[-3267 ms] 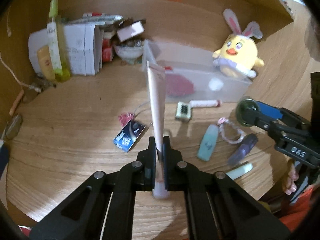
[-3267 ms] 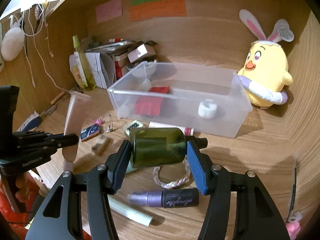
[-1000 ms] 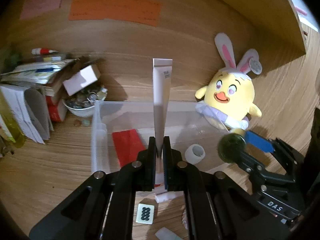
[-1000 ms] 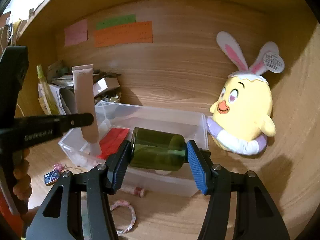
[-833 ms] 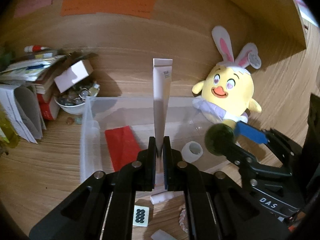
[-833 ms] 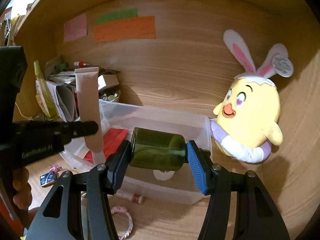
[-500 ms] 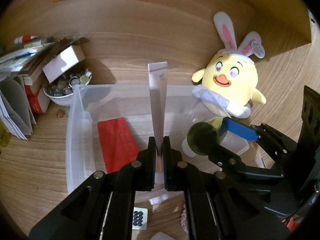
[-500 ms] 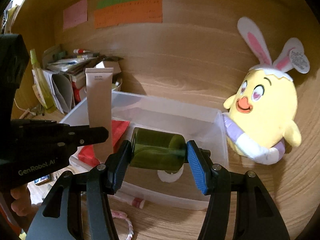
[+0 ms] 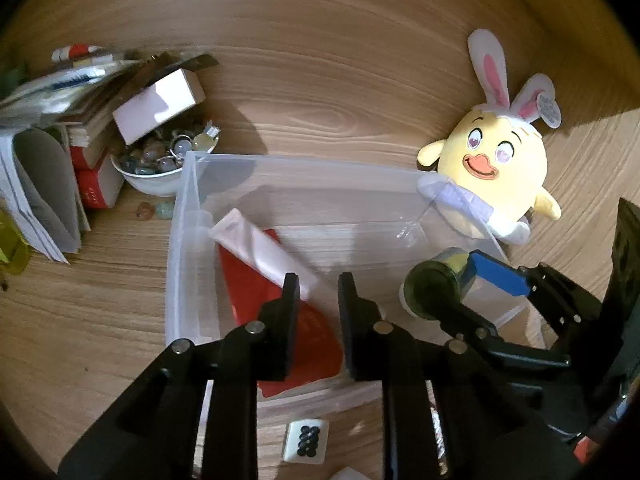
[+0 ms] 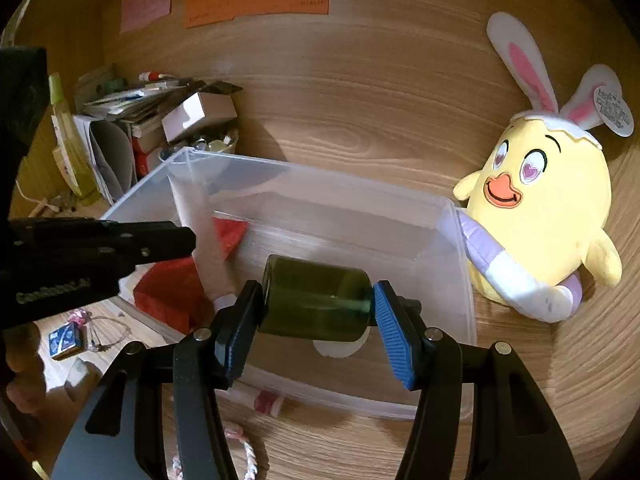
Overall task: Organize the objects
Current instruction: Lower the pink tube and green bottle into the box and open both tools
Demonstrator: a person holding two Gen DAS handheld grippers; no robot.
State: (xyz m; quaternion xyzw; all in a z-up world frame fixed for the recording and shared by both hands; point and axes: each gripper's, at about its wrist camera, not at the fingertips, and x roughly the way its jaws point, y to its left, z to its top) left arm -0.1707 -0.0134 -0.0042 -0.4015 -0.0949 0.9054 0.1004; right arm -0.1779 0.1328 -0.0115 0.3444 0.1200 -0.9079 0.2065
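A clear plastic bin (image 9: 180,216) (image 10: 460,240) stands on the wooden desk. My left gripper (image 9: 318,288) is open above the bin's front left part. The beige cosmetic tube (image 9: 260,252) (image 10: 200,240) is loose, leaning inside the bin over a red packet (image 9: 260,304) (image 10: 168,284). My right gripper (image 10: 318,310) is shut on a dark green bottle (image 10: 316,304) (image 9: 430,294), held sideways over the bin's front right part. A white tape roll (image 10: 340,346) lies in the bin under the bottle.
A yellow bunny-eared plush (image 9: 492,172) (image 10: 540,216) sits right of the bin. A bowl of trinkets (image 9: 160,160), boxes and papers (image 9: 40,184) crowd the back left. A mahjong tile (image 9: 306,440), a lip balm (image 10: 260,398), a rope ring (image 10: 244,452) and a blue card (image 10: 66,342) lie in front.
My left gripper has opened and let go of the beige tube, which has tipped over to the left into the bin. Both grippers have come closer over the bin.
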